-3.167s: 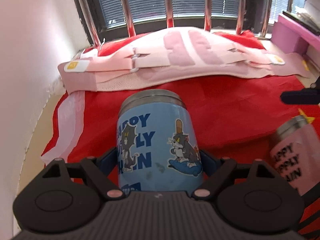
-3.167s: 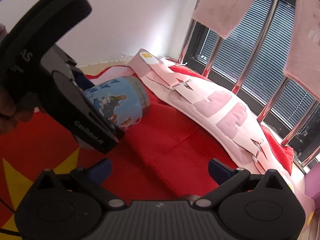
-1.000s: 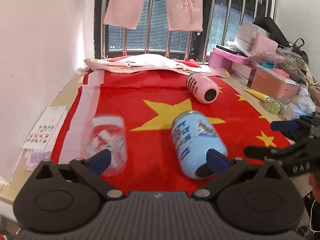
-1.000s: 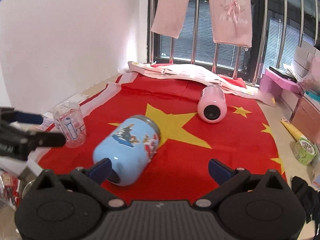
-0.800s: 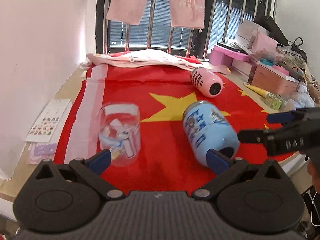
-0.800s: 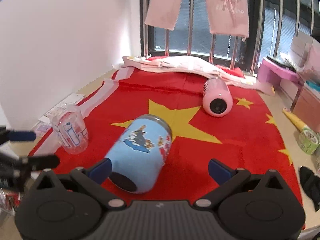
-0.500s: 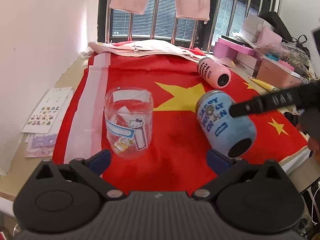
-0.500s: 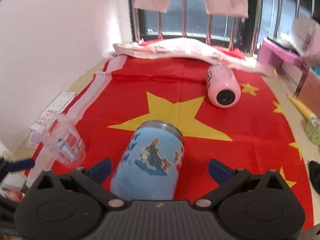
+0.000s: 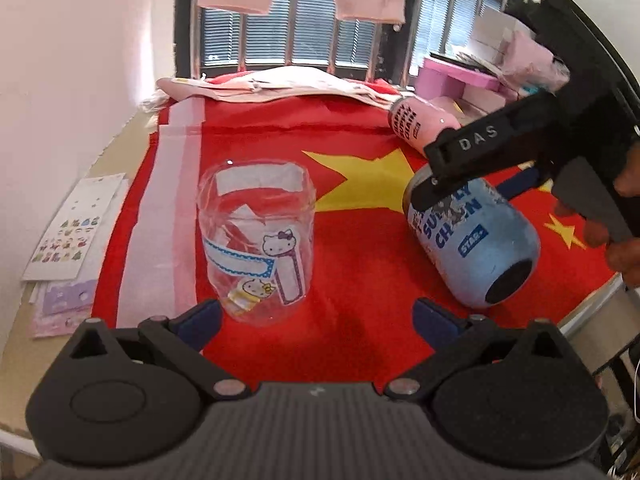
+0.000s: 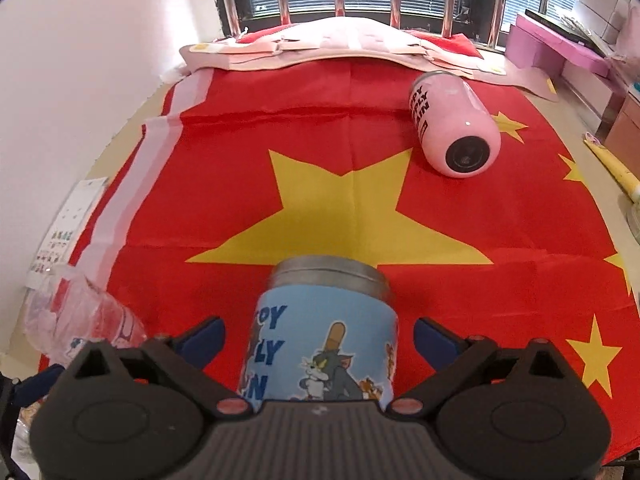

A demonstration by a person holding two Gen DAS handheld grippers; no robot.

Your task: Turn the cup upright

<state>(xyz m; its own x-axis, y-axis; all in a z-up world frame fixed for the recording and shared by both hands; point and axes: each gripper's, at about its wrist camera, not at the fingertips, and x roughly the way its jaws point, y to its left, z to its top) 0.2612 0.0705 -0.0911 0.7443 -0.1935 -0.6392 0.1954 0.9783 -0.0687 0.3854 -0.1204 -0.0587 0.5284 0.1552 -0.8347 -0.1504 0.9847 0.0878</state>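
Observation:
A blue cartoon cup [image 9: 472, 240] lies on its side on the red flag cloth [image 9: 360, 320], its steel rim pointing away in the right wrist view [image 10: 324, 328]. My right gripper [image 10: 320, 340] is open, with the blue cup between its fingers; whether the pads touch it cannot be told. In the left wrist view it [image 9: 500, 188] reaches over the cup from the right. My left gripper [image 9: 316, 316] is open and empty, just in front of a clear plastic sticker cup [image 9: 256, 240] that stands upside down. A pink cup [image 10: 452, 128] lies on its side farther back.
Folded pink cloth [image 10: 340, 44] lies along the window bars at the back. Sticker sheets [image 9: 72, 232] lie at the table's left edge by the white wall. Pink boxes [image 9: 460, 80] and clutter stand at the right. The table's front edge is just below both grippers.
The left gripper let go of the blue cup, which now lies on its side, and pulled back to the clear cup. The right gripper has closed in around the blue cup.

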